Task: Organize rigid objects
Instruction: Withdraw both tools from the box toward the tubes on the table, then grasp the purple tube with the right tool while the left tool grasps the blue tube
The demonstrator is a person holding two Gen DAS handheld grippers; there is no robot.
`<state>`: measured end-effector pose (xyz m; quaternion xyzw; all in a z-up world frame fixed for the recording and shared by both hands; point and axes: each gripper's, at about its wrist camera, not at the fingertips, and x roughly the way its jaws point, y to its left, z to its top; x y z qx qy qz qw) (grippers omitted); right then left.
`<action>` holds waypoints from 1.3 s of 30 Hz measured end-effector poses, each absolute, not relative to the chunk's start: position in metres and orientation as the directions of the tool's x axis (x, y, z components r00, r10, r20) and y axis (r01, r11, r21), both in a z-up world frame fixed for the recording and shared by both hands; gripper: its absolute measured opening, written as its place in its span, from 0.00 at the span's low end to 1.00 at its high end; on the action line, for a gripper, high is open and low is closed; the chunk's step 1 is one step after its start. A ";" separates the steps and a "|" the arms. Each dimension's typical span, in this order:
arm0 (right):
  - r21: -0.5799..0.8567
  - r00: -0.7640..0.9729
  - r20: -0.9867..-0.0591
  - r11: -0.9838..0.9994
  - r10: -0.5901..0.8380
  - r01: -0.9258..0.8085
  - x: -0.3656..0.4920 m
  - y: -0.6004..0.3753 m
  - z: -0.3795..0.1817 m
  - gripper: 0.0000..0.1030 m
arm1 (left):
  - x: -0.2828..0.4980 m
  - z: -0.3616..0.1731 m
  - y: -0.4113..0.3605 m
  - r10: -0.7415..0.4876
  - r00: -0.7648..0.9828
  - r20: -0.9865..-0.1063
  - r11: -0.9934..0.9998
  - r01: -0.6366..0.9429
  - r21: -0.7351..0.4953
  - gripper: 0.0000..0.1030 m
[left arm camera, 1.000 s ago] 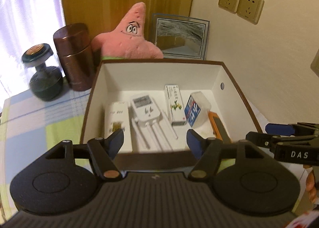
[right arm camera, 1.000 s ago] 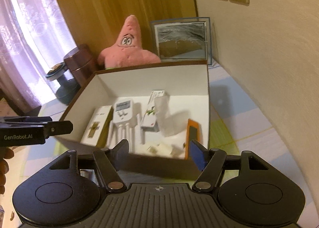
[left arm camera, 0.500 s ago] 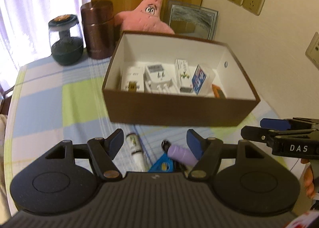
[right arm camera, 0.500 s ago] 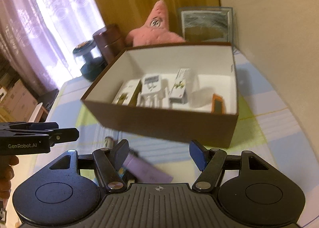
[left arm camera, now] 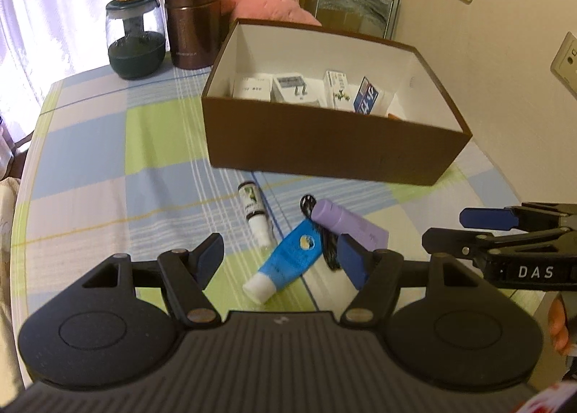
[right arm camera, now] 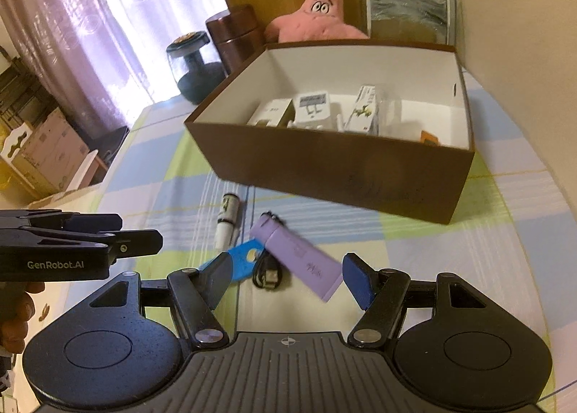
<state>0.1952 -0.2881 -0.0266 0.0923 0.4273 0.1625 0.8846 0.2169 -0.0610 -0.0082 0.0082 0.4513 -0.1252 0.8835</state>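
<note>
Several packets already lie inside the brown box (left arm camera: 335, 146) at the table's far edge, so the sorting looks partly done. Left on the tablecloth near the box's front wall are a blue tube (left arm camera: 288, 261), a purple tube (right arm camera: 299, 261), a small white bottle (left arm camera: 254, 211) and a black cable (right arm camera: 268, 272). Left gripper (left arm camera: 281, 261) and right gripper (right arm camera: 285, 276) both hover over these with jaws spread, holding nothing. Box contents are half hidden by its front wall; labels are unreadable, and the cable is mostly covered.
</note>
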 end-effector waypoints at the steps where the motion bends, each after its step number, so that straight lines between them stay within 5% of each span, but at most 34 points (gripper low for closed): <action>1: 0.302 0.580 -0.727 0.929 0.369 -0.212 0.194 -0.287 -0.028 0.63 | 0.215 -0.010 -0.060 -0.212 0.559 -0.801 0.969 0.227 -0.098 0.64; 39: 0.255 0.493 -0.794 0.932 0.355 -0.259 0.194 -0.278 -0.089 0.63 | 0.211 -0.069 -0.073 -0.176 0.525 -0.832 0.954 0.299 -0.014 0.63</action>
